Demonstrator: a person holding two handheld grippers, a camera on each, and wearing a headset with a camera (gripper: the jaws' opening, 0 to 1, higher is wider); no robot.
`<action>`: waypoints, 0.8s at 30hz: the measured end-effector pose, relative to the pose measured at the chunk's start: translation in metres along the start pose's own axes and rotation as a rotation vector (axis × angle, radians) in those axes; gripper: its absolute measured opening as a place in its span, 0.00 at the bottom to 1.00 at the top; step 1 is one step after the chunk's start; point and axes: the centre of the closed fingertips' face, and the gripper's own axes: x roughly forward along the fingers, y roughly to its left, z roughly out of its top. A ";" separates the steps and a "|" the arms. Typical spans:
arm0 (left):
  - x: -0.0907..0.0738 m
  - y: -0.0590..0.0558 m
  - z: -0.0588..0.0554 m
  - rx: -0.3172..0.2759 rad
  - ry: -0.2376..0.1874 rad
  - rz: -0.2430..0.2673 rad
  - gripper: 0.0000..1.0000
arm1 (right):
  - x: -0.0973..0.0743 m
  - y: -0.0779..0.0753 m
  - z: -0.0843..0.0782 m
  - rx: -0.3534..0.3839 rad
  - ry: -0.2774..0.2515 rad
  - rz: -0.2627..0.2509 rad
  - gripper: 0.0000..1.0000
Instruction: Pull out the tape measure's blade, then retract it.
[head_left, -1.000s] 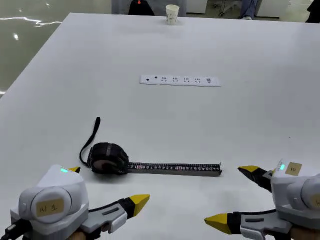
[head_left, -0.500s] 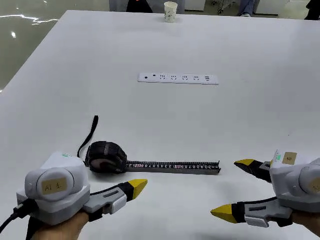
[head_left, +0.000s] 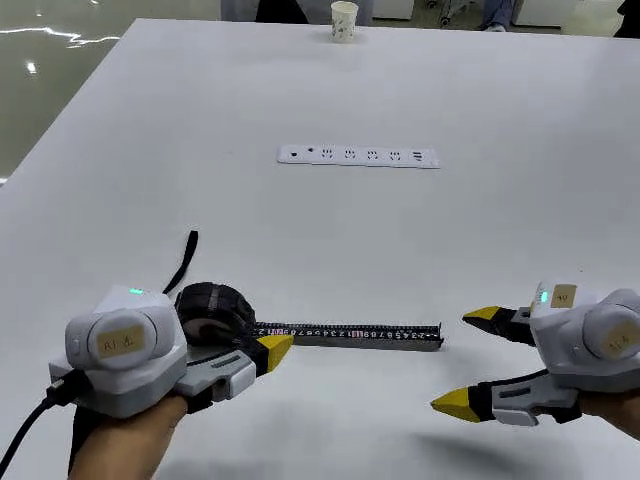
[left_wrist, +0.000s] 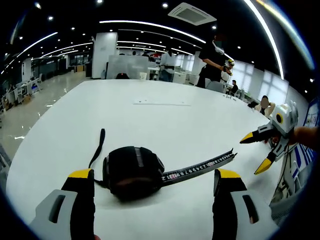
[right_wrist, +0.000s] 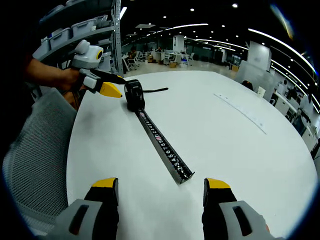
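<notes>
The tape measure (head_left: 212, 310) lies on the white surface (head_left: 400, 230), its thin springy blade (head_left: 350, 335) out flat, the left hand-held gripper (left_wrist: 152, 175) spread either side of the chunky, probably grippy case, the right hand-held gripper (head_left: 465, 360) spread near the tip.

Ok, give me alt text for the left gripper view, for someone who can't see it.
A black tape measure lies on a white table just ahead of the open left claw, its blade pulled out to the right. The open right claw hovers beyond the blade's tip, and a strap trails from the case.
</notes>
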 end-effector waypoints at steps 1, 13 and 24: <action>0.000 0.000 0.000 -0.002 0.001 0.002 0.96 | 0.001 0.000 0.000 -0.003 0.002 0.004 0.67; 0.007 0.009 0.000 -0.007 0.006 0.029 0.89 | 0.010 -0.011 -0.004 -0.056 0.045 0.052 0.60; 0.012 0.016 -0.002 -0.024 0.016 0.055 0.79 | 0.021 -0.017 -0.006 -0.100 0.086 0.097 0.51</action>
